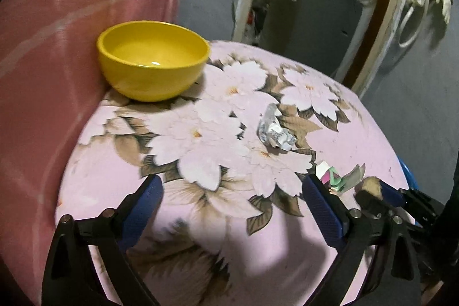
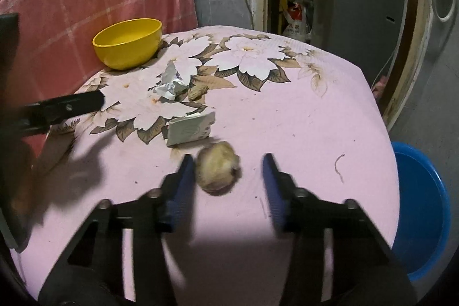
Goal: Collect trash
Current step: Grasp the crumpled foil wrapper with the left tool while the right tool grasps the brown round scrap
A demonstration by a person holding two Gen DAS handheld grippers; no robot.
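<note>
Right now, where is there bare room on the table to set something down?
Free: the plain pink cloth right of the flat white packet, up to its right edge. Crowded: between the yellow plastic bowl and that packet, with crumpled silver foil and a peanut shell.

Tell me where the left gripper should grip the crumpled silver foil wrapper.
Pinch the crumpled silver foil wrapper across its bulkier near end, probably from above with the open left gripper. It lies low on the pink floral cloth, elongated away from the camera, so closing across its narrow width suits.
</note>
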